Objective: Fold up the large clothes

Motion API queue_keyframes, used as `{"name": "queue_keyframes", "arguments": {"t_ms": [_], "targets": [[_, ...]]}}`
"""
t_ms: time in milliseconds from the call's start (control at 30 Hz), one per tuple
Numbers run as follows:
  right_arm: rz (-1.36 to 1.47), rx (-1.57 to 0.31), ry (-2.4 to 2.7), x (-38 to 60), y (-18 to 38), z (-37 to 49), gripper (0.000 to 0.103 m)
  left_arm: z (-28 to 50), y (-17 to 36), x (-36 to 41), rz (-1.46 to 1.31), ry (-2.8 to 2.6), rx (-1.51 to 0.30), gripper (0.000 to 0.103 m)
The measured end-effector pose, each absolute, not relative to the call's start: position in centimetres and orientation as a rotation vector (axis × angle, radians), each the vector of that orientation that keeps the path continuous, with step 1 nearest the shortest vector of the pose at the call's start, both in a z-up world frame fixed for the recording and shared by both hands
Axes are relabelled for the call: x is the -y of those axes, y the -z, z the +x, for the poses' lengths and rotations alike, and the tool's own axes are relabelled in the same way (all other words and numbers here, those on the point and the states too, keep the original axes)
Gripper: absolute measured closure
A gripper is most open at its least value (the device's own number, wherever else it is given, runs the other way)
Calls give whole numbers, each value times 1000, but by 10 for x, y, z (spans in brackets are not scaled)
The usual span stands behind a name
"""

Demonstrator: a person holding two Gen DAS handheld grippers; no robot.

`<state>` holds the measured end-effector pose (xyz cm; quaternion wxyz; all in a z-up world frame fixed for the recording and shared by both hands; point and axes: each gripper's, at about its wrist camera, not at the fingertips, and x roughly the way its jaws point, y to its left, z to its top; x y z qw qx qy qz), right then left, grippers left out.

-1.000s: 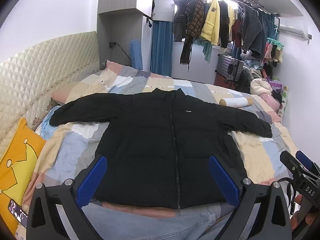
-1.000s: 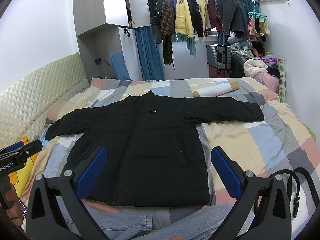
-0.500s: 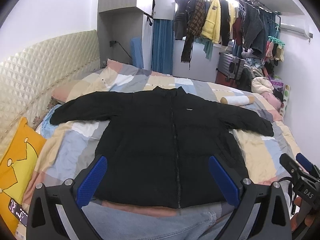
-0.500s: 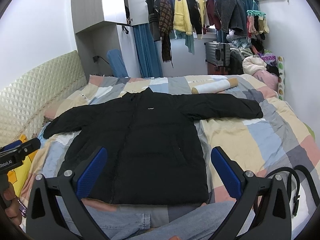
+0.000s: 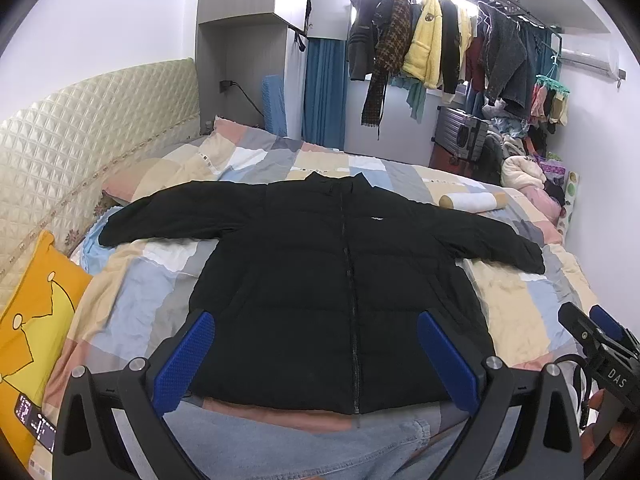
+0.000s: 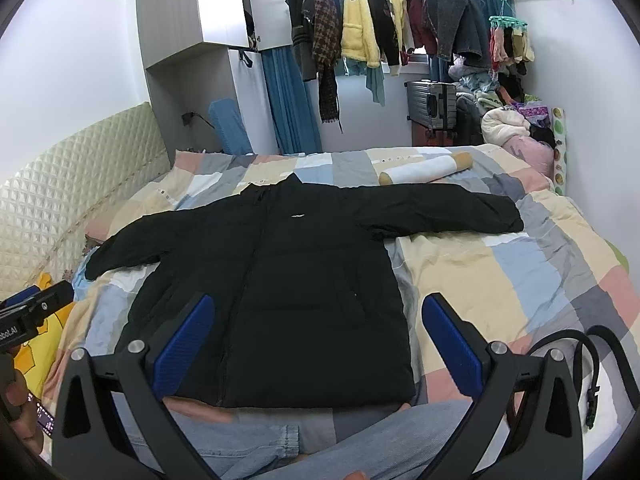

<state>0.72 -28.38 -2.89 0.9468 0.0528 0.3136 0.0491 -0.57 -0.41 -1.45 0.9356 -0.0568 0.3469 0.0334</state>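
A large black puffer jacket [image 5: 332, 280] [image 6: 280, 276] lies flat, front up and zipped, on the patchwork bed, both sleeves spread out sideways. My left gripper [image 5: 316, 348] hovers open above the jacket's hem, nothing between its blue pads. My right gripper [image 6: 318, 344] is also open over the hem, a little to the right. Each gripper shows at the edge of the other's view: the right gripper [image 5: 600, 344] at the right edge of the left wrist view, the left gripper [image 6: 28, 312] at the left edge of the right wrist view. Denim-clad legs [image 6: 248, 440] are at the bed's near edge.
The patchwork quilt [image 6: 520, 264] covers the bed. A rolled white bolster [image 6: 424, 168] lies beyond the right sleeve. A yellow pillow [image 5: 32, 320] and a phone [image 5: 34, 428] lie at the left. A black belt [image 6: 588, 356] is at the right. Hanging clothes [image 6: 380, 20] and a suitcase [image 6: 432, 108] stand behind.
Both grippers have risen and drawn back slightly, so the jacket sits a bit lower and smaller in view. The jacket itself has not moved.
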Motion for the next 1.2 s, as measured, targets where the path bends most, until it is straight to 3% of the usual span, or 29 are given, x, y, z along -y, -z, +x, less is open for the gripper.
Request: {"name": "queue_keyframes", "arguments": {"t_ms": [1200], "targets": [[96, -636, -181, 275, 31, 10, 0, -10, 8, 1, -154, -48, -687, 1]]}}
